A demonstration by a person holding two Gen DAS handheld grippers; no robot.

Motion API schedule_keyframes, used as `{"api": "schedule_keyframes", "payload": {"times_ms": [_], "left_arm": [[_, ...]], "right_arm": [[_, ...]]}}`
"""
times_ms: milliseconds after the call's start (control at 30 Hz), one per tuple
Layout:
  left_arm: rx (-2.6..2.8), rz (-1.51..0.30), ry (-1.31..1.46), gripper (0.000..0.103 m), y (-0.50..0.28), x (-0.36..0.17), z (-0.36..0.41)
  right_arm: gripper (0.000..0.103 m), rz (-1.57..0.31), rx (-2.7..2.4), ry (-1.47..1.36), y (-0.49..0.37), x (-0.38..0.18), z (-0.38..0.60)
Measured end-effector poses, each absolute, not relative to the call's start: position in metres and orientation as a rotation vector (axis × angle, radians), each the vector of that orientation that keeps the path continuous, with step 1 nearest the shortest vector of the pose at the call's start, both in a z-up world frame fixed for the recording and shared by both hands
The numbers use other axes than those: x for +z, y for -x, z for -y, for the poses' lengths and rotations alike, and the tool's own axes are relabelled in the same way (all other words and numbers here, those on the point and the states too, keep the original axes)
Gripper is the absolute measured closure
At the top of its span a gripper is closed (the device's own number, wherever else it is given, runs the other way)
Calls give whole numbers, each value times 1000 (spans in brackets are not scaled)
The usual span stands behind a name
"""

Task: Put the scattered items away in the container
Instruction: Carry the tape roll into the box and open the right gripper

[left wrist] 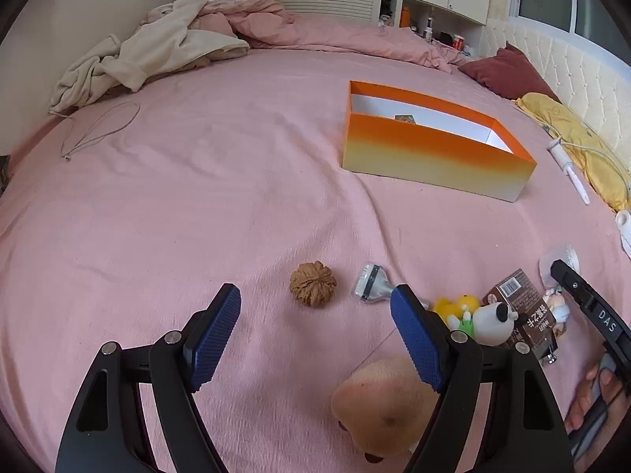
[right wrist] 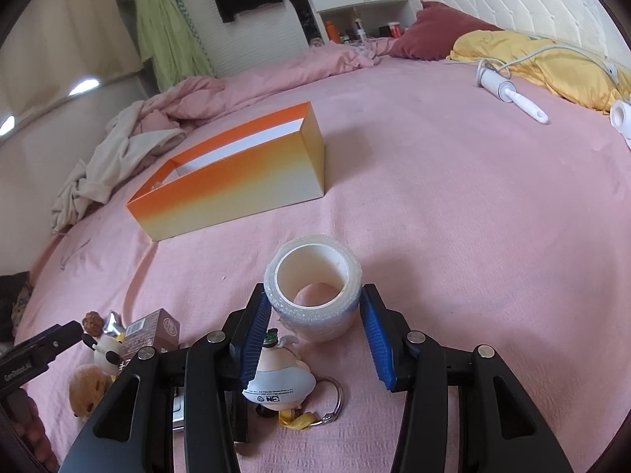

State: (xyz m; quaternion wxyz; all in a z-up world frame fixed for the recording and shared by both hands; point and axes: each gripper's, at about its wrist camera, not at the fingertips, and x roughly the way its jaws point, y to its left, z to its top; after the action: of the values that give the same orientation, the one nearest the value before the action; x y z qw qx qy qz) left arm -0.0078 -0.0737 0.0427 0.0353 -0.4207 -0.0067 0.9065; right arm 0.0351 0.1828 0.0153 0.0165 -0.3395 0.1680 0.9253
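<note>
An orange-to-cream open box (left wrist: 430, 157) lies on the pink bed, also in the right wrist view (right wrist: 236, 181). My left gripper (left wrist: 315, 315) is open and empty, just short of a walnut (left wrist: 312, 283); a razor head (left wrist: 370, 285) lies to its right and a tan plush toy (left wrist: 386, 414) under the right finger. My right gripper (right wrist: 313, 315) has its blue pads on both sides of a clear tape roll (right wrist: 313, 287), touching it. A keyring figure (right wrist: 282, 378) lies below the left finger.
A panda toy (left wrist: 491, 323), yellow-green toy (left wrist: 457, 307) and brown carton (left wrist: 524, 307) cluster at the right. A lint roller (right wrist: 512, 94), cable and yellow pillow (right wrist: 552, 67) lie by the headboard. Crumpled clothes (left wrist: 150, 55) and a cord loop (left wrist: 98, 130) lie far left.
</note>
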Motion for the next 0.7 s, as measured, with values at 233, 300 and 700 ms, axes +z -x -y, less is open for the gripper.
{"api": "schedule_keyframes", "payload": {"times_ms": [233, 300, 700], "left_arm": [[2785, 61, 1268, 24, 3, 48, 76], [2790, 75, 1258, 24, 4, 51, 76], [2787, 194, 1242, 24, 12, 53, 89]], "right_arm": [[58, -587, 2864, 988, -33, 42, -186], [58, -559, 2896, 951, -22, 60, -182], [58, -278, 3001, 926, 120, 142, -132]]}}
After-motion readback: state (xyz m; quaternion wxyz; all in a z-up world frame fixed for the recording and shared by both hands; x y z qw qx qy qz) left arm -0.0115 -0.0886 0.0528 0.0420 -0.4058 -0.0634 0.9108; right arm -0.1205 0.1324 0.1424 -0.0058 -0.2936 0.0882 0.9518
